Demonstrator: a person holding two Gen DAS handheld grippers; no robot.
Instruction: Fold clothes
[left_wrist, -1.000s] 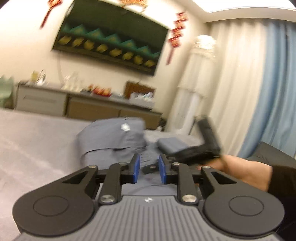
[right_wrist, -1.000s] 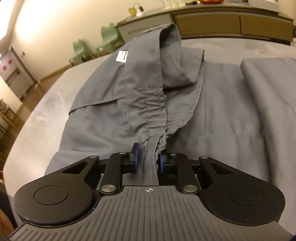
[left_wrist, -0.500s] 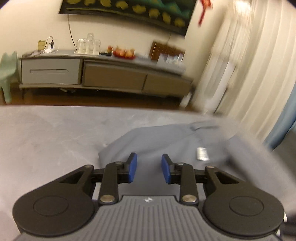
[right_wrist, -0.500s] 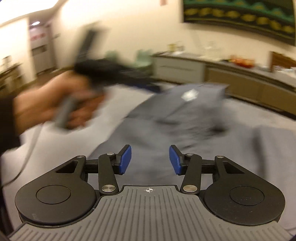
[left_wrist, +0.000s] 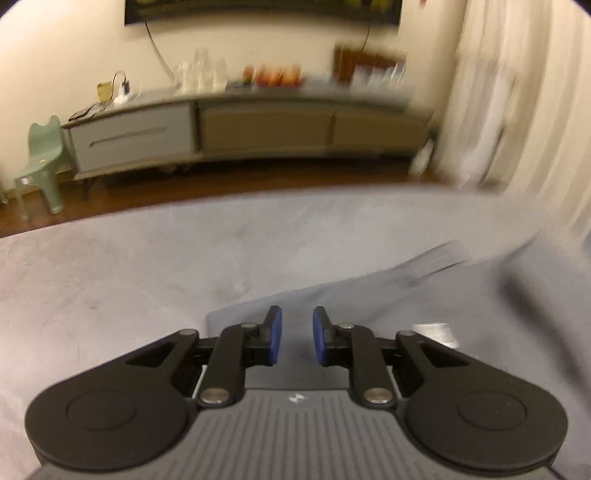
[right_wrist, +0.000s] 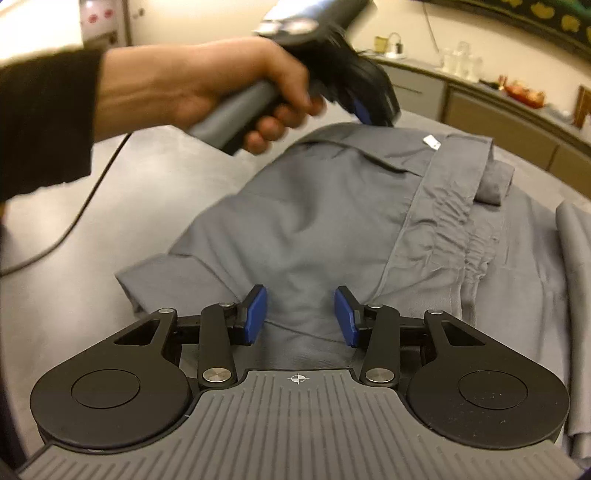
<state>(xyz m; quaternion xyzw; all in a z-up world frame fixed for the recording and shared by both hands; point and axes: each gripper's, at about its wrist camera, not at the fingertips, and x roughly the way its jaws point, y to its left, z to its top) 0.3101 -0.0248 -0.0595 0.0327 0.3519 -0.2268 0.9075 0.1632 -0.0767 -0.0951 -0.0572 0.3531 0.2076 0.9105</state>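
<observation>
Now that the right hand-held gripper (right_wrist: 299, 314) has let go of the waistband, spread and empty, the trousers (right_wrist: 332, 221) are lying flat on the table (right_wrist: 74, 314); the left hand-held gripper (left_wrist: 297, 334), narrowing, empty, is hovering over their edge.

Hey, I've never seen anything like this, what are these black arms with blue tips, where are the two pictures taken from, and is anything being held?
No robot here: a person holds a tool in each hand, with a camera looking along its two fingers. One picture comes from the left hand-held gripper, the other from the right hand-held gripper. In the right view, the person's hand grips the left tool. Grey clothes lie on the grey table. The left jaws have just been closing; both stand apart, holding nothing.
</observation>
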